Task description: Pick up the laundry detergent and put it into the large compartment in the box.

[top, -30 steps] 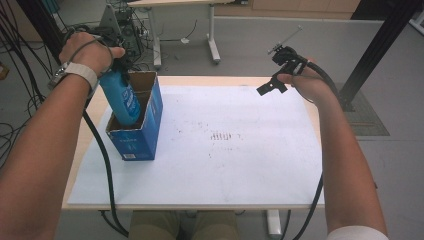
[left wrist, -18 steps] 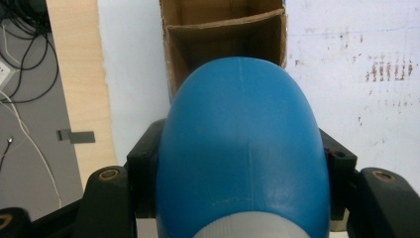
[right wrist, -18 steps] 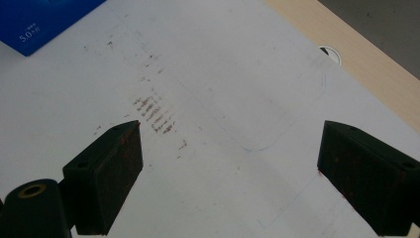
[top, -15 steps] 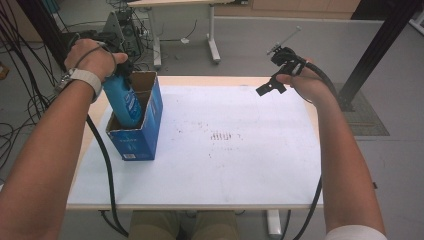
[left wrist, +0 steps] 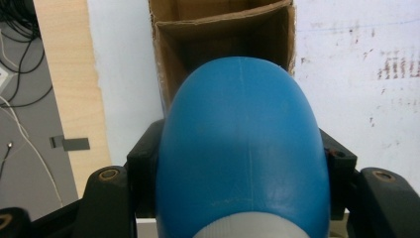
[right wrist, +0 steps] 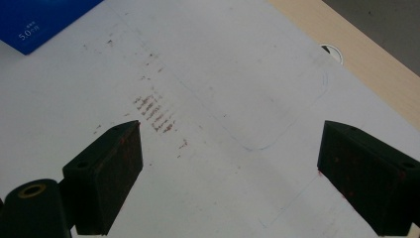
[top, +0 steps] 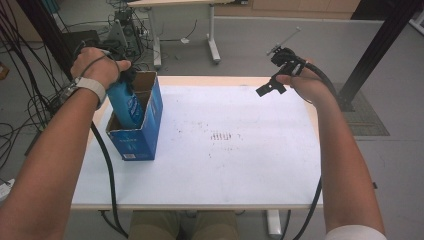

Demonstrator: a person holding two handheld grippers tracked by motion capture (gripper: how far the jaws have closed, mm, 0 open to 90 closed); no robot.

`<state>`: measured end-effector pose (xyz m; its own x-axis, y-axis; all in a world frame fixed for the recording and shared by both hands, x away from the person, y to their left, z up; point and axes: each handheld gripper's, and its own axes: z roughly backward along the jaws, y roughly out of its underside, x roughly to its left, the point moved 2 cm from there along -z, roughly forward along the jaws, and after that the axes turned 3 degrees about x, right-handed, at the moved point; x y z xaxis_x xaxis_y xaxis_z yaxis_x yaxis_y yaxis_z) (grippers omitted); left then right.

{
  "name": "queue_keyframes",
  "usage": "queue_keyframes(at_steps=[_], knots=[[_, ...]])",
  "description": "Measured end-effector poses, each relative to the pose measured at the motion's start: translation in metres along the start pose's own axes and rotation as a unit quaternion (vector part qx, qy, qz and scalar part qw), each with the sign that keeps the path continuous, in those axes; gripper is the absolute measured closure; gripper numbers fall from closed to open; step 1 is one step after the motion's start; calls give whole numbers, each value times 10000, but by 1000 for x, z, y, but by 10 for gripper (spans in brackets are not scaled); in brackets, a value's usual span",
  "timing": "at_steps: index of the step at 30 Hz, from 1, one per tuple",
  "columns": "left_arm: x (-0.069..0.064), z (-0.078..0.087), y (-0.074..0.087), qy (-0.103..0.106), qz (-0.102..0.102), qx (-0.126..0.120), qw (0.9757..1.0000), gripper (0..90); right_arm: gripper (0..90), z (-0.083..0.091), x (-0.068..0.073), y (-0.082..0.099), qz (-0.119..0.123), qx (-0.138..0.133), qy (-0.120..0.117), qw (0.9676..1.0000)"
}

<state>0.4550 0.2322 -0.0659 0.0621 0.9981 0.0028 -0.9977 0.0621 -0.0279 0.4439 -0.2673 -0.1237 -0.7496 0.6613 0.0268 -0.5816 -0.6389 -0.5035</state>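
A blue bottle [top: 126, 104] with a white cap end stands bottom-down in the open top of a blue cardboard box [top: 142, 137] at the table's left. My left gripper [top: 125, 76] is shut on the bottle's upper part. In the left gripper view the two black pads [left wrist: 147, 153] press on the bottle [left wrist: 242, 144] from both sides, over the box's brown inside [left wrist: 223, 34]. My right gripper [top: 274, 75] hovers over the table's far right, open. Nothing is between its jaws in the right gripper view [right wrist: 230, 163].
A white sheet [top: 225, 160] with reddish smudges [top: 220, 136] covers the wooden table. A corner of the box [right wrist: 39, 20] and a cable hole [right wrist: 332, 52] appear in the right gripper view. Cables and another desk's legs [top: 212, 45] lie behind the table.
My left hand has sunk, taking the bottle deeper into the box. The right hand has kept still.
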Motion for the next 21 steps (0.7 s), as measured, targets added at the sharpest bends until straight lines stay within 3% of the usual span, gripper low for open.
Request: queue_keyframes(at_steps=[11, 21], knots=[[-1, -17, 1, -53, -55, -57, 10000, 382, 101, -3, 0, -1, -17, 23, -20, 10000], [-1, -36, -2, 30, -81, -24, 10000, 382, 102, -4, 1, 0, -29, 37, -17, 10000]])
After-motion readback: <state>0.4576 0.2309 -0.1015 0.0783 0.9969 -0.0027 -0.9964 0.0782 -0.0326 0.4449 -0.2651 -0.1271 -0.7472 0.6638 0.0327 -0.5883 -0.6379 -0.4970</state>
